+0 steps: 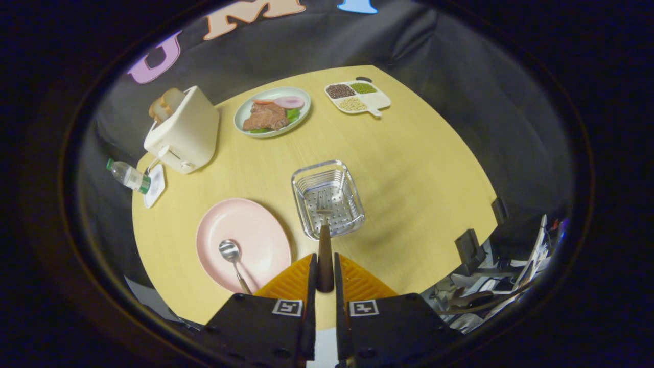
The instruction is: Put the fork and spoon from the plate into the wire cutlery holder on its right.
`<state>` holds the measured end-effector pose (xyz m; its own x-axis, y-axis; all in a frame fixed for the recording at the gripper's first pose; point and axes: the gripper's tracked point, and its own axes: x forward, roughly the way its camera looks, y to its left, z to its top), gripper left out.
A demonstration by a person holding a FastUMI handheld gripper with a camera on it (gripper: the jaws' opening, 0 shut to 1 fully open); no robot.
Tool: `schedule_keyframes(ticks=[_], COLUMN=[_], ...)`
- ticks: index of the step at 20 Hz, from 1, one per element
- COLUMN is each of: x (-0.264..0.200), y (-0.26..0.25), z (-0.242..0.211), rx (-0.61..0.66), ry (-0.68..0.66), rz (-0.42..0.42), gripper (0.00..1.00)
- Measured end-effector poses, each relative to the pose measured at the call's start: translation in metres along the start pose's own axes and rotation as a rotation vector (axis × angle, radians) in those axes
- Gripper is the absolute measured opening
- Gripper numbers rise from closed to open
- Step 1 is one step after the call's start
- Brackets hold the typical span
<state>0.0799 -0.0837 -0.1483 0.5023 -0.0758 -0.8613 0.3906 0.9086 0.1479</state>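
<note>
Black cloth walls close round a pale wooden bench (409, 168) that carries everything. My tool (325, 273) is pinching the dark handle of the fork (324, 240); both fingers press on it, and the tines hang down inside the wire holder (306, 179), which sits just ahead of the fingers. I cannot tell whether the tines touch the perforated bottom yet. The pink plate (255, 225) lies left of the holder, close beside it, and the spoon (231, 254) rests on it with its bowl toward the middle and its handle pointing back toward me.

Progress, as I judge it: fork nearly delivered, not yet released; spoon untouched. Left to do: let the fork go, then fetch the spoon and drop it in as well.

Farther back stand a toaster (186, 130), a plate of food (240, 115) and a divided dish (380, 102).
</note>
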Motion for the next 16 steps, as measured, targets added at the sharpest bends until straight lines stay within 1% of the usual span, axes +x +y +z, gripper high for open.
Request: schedule_keyframes(ticks=[3, 4, 6, 8, 10, 14, 16], x=[-0.006, -0.01, -0.019, -0.032, -0.048, -0.073, -0.081], y=[0.002, 0.005, 0.006, 0.001, 0.007, 0.03, 0.049], z=[0.003, 0.005, 0.004, 0.001, -0.005, -0.021, -0.028], rx=[-0.002, 0.001, -0.003, -0.019, -0.048, -0.142, -0.173], ry=[-0.052, -0.073, -0.115, -0.149, -0.182, -0.243, -0.276], rz=[0.028, 0.042, 0.048, 0.017, 0.01, 0.006, 0.026], gripper=[0.85, 1.0, 1.0, 0.99, 1.0, 1.0, 1.0])
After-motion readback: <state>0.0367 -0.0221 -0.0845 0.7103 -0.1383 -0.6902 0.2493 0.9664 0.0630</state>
